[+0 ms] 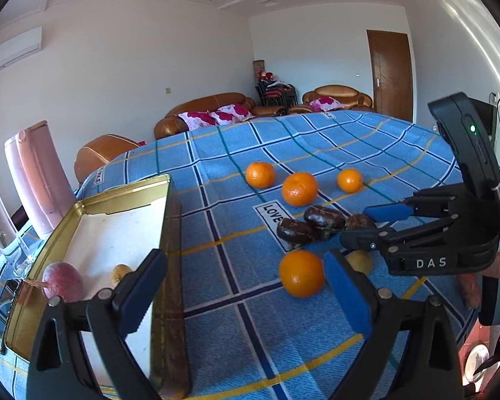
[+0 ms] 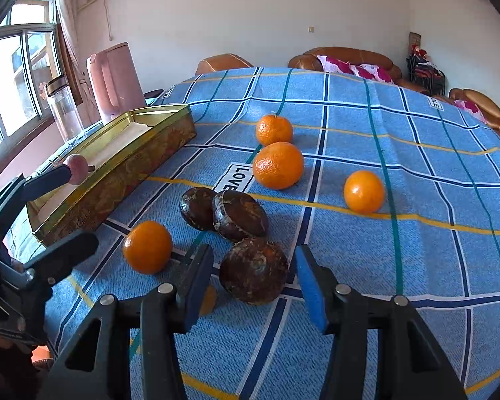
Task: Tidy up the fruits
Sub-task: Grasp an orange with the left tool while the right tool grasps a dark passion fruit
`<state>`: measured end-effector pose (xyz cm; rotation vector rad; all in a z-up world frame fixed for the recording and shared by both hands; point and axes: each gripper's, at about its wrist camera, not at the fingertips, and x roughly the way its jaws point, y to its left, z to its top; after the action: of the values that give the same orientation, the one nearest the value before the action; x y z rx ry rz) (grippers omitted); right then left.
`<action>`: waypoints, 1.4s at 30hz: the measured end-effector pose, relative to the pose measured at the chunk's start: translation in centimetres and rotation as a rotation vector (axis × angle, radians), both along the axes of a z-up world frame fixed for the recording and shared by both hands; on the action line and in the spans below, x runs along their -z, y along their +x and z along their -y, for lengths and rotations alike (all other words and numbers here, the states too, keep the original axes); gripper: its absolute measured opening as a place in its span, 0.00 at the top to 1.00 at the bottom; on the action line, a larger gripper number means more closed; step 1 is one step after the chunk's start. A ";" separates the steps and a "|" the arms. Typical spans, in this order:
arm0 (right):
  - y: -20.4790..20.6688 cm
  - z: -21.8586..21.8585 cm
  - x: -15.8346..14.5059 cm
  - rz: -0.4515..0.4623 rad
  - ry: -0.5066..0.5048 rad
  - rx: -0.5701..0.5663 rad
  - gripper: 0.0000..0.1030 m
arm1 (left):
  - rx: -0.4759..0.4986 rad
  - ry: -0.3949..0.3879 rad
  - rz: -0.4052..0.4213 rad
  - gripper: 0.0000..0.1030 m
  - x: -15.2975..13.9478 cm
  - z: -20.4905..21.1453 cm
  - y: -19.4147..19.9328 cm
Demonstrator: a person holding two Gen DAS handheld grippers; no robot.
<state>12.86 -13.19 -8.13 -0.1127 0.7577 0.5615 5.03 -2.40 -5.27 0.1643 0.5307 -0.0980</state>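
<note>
Several oranges lie on the blue checked cloth, the nearest orange (image 1: 301, 273) (image 2: 147, 246) beside my left gripper's right finger. Three dark brown round fruits cluster mid-table (image 1: 323, 216). My right gripper (image 2: 255, 283) (image 1: 366, 225) straddles the nearest brown fruit (image 2: 253, 270), with a thin gap showing at each pad. My left gripper (image 1: 243, 291) (image 2: 60, 213) stands wide open astride the near wall of the gold tin (image 1: 170, 233) (image 2: 123, 173), holding nothing. In the tin lie a pink fruit (image 1: 63, 281) (image 2: 78, 166) and a small yellow one (image 1: 121, 271). A small yellow fruit (image 1: 358, 261) lies under the right gripper.
A pink kettle (image 1: 36, 180) (image 2: 116, 76), a clear jar (image 2: 63, 110) and a glass (image 1: 23, 253) stand beyond the tin at the table's edge. Brown sofas (image 1: 210, 110) and a wooden door (image 1: 391, 73) are behind. A hand (image 1: 470, 286) holds the right gripper.
</note>
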 end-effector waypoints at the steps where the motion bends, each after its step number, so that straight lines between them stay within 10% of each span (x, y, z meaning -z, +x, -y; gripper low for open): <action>1: 0.0 0.0 0.1 -0.003 0.002 -0.002 0.56 | 0.018 -0.003 -0.020 0.06 0.3 0.3 0.3; 19: -1.2 0.9 -0.5 0.064 0.042 0.008 0.57 | 0.180 -0.041 -0.262 0.61 2.7 1.8 3.6; 42: -3.1 1.2 -1.5 0.196 0.083 -0.010 0.58 | 0.107 -0.097 -0.008 0.61 0.6 -0.1 0.8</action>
<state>9.77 -14.37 -6.60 -0.0937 0.5425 0.5814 5.82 -2.32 -5.88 0.0976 0.5242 -0.2281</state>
